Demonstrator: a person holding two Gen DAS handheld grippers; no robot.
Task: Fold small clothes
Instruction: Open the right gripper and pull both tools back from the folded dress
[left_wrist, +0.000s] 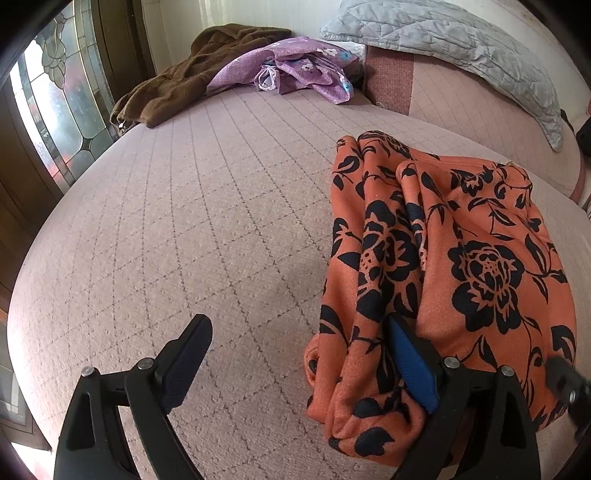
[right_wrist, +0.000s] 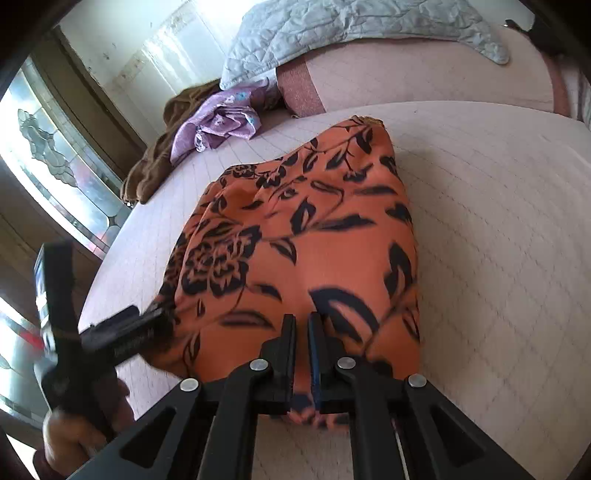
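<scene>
The orange black-flowered fabric garment (right_wrist: 303, 236) lies partly folded on the pink quilted bed (left_wrist: 184, 221). The right gripper (right_wrist: 302, 347) pinches its near edge; the left gripper (left_wrist: 299, 354) stands wide. Further folds likely remain.

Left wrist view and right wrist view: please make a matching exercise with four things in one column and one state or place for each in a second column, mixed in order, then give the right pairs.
Things:
1. left hand-held gripper
2. right hand-held gripper
3. purple flowered garment
4. grey quilt

States or places:
A. lying crumpled beside the brown garment
B. jaws wide open, one finger against the orange cloth
C. draped over the raised far part of the pink bed
D. closed on the near edge of the orange cloth

Pairs: 1-B, 2-D, 3-A, 4-C
</scene>
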